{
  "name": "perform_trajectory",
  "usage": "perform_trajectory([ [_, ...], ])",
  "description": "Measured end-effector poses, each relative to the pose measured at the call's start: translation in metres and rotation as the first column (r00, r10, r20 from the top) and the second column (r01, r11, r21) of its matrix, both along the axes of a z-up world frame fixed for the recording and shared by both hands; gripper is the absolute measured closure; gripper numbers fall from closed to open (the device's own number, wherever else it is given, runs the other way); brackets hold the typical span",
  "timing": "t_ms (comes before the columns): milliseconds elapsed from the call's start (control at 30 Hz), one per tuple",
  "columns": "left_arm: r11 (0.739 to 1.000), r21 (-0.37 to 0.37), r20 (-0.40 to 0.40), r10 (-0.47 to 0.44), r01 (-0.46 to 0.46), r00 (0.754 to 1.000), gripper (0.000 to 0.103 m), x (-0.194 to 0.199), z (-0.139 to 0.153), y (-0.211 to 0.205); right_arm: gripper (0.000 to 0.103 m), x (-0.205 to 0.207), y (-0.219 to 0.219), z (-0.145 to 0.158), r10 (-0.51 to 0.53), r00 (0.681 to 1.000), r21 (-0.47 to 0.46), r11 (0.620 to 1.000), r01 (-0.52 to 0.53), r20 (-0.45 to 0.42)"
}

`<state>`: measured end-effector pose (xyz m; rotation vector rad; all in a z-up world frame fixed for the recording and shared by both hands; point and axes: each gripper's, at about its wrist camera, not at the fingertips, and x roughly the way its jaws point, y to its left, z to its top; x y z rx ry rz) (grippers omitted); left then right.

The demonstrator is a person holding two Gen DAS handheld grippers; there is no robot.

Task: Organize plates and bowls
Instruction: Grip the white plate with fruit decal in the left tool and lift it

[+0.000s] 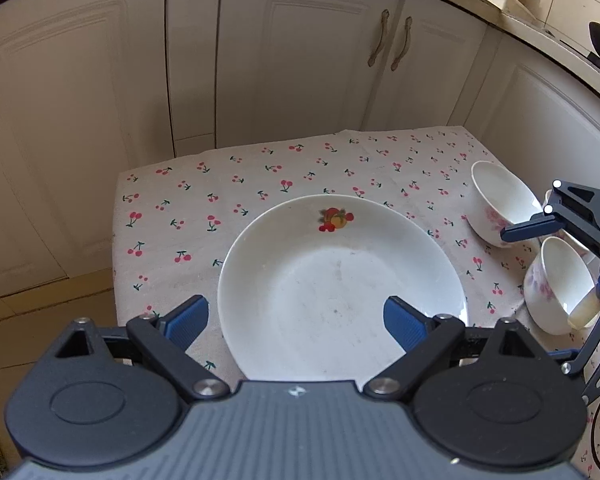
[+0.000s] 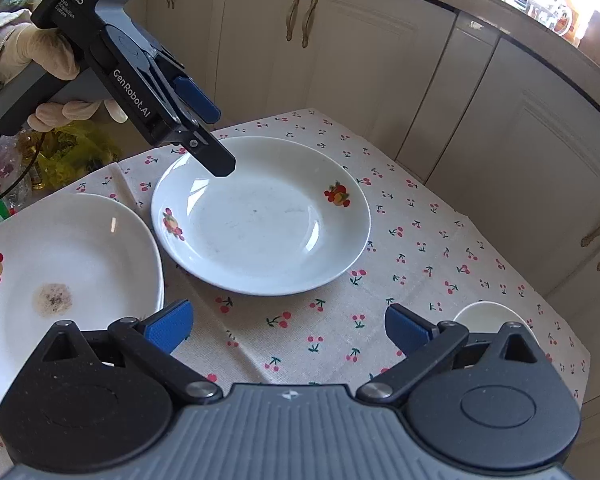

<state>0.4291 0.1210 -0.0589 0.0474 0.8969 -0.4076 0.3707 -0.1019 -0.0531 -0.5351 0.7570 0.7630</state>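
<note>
A white plate with fruit prints (image 1: 340,280) lies on the cherry-print tablecloth (image 1: 220,200). My left gripper (image 1: 296,320) is open and empty, hovering above the plate's near rim. The same plate shows in the right wrist view (image 2: 260,216), with the left gripper (image 2: 216,140) above its far-left rim. A second, soiled plate (image 2: 60,264), apparently on a stack, sits to the left. My right gripper (image 2: 288,328) is open and empty over bare cloth. Two white floral bowls (image 1: 496,204) (image 1: 556,284) stand at the right; the right gripper (image 1: 540,220) is beside them.
White cabinet doors (image 1: 300,60) stand close behind the small table. The table's far and left edges drop to the floor (image 1: 40,320). A bowl rim (image 2: 488,316) shows behind my right finger. Yellow bags (image 2: 68,148) lie beyond the table.
</note>
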Motion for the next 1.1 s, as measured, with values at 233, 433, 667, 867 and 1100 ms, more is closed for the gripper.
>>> perform_trajectory([
  [233,1.000,-0.017,-0.048,-0.001,0.000,0.999,0.009,0.022,-0.017,0.005,0.007,0.027,0.008,-0.016,0.027,0.995,-0.002,1.000,-0.028,-0.093],
  [433,0.999,-0.048,-0.073,-0.021,0.017,0.997,0.009,0.031,-0.024,0.005,0.011,0.035,0.017,-0.025,0.068,0.989,-0.015,0.997,-0.070,-0.128],
  [667,0.997,-0.060,-0.086,-0.058,0.053,0.995,0.011,0.036,-0.028,-0.001,0.011,0.042,0.026,-0.031,0.093,0.986,-0.028,0.995,-0.098,-0.140],
  [867,0.995,-0.066,-0.102,-0.082,0.075,0.991,0.015,0.042,-0.033,-0.002,0.011,0.045,0.030,-0.034,0.114,0.983,-0.033,0.992,-0.120,-0.145],
  [1100,0.992,-0.084,-0.111,-0.098,0.089,0.989,0.016,0.049,-0.037,-0.003,0.011,0.050,0.033,-0.038,0.124,0.979,-0.033,0.991,-0.131,-0.160],
])
